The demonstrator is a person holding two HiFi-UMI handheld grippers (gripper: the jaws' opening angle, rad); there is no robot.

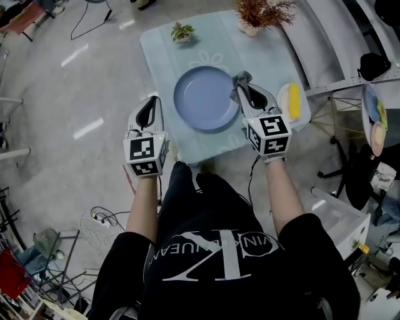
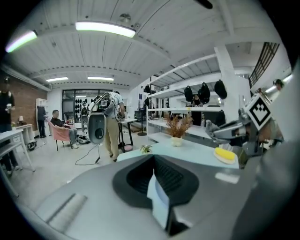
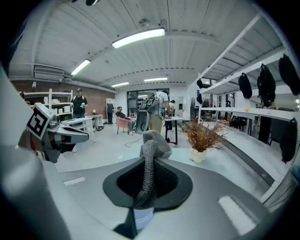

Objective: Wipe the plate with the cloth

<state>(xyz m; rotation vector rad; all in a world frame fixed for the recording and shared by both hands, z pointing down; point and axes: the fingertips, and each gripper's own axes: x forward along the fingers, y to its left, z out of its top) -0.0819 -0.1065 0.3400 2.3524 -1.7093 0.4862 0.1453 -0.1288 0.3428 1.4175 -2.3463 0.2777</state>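
Note:
A round blue plate lies on the pale teal table. My right gripper hangs at the plate's right rim and is shut on a grey knitted cloth. In the right gripper view the cloth stands up in a bunch out of the closed jaws. My left gripper is off the table's left edge, level with the plate and apart from it. Its jaws are shut with nothing between them.
A yellow sponge rests on a white dish at the table's right edge, just right of my right gripper. A small green plant and a vase of dried twigs stand at the far edge. White shelving runs along the right.

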